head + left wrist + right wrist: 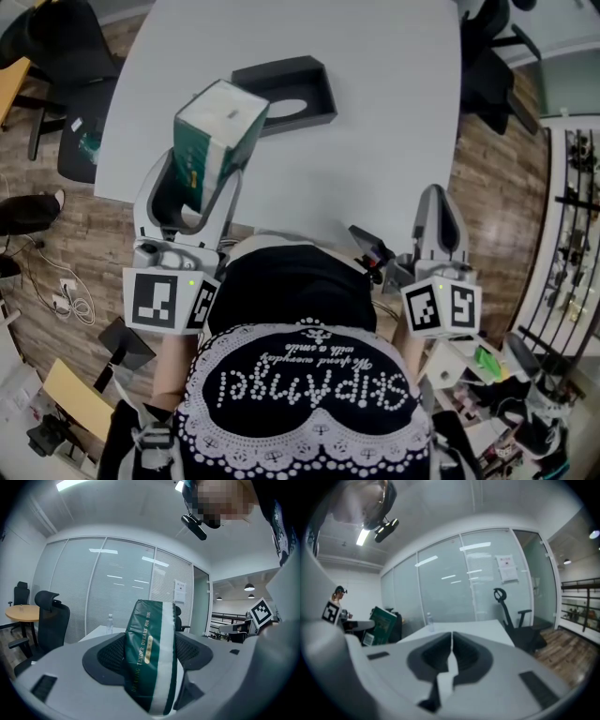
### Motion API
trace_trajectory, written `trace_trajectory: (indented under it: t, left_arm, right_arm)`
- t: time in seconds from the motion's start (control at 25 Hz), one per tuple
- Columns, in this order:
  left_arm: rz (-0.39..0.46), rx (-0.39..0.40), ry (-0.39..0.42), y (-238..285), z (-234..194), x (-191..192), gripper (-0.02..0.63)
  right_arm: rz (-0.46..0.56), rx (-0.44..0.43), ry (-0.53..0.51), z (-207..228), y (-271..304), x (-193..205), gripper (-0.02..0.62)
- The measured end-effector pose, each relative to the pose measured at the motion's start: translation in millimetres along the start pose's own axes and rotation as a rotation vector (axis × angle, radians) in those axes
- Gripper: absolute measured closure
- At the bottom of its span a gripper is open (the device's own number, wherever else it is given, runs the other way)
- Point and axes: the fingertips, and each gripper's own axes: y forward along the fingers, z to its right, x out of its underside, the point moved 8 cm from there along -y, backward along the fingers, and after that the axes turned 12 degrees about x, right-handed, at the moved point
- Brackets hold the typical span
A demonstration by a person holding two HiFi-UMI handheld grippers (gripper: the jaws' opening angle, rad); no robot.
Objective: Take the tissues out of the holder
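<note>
A green and white tissue pack [214, 141] is held up off the table, and my left gripper [192, 192] is shut on it near the table's front left edge. In the left gripper view the tissue pack [152, 656] stands upright between the jaws of the left gripper [150, 660], with gold print on its side. The black tissue holder [286, 92] lies on the white table [375, 112] behind the pack, its oval slot showing. My right gripper [441, 225] hangs over the table's front right edge. The right gripper [451, 656] has its jaws together with nothing between them, and the tissue pack [382, 624] shows at that view's left.
Black office chairs [487, 56] stand right of the table and another chair [80, 131] at its left. A small black device [372, 251] lies near the person's body. A water bottle [109, 623] stands on the far table. Glass walls [478, 583] rise behind.
</note>
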Motion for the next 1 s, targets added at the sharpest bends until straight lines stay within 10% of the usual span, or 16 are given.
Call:
trace_trajectory:
  t: [1.0]
  left_arm:
    - [-0.006, 0.007, -0.003, 4.4, 0.8, -1.3, 0.267]
  right_arm:
    - [0.018, -0.031, -0.011, -3.9, 4.9, -8.8, 0.561]
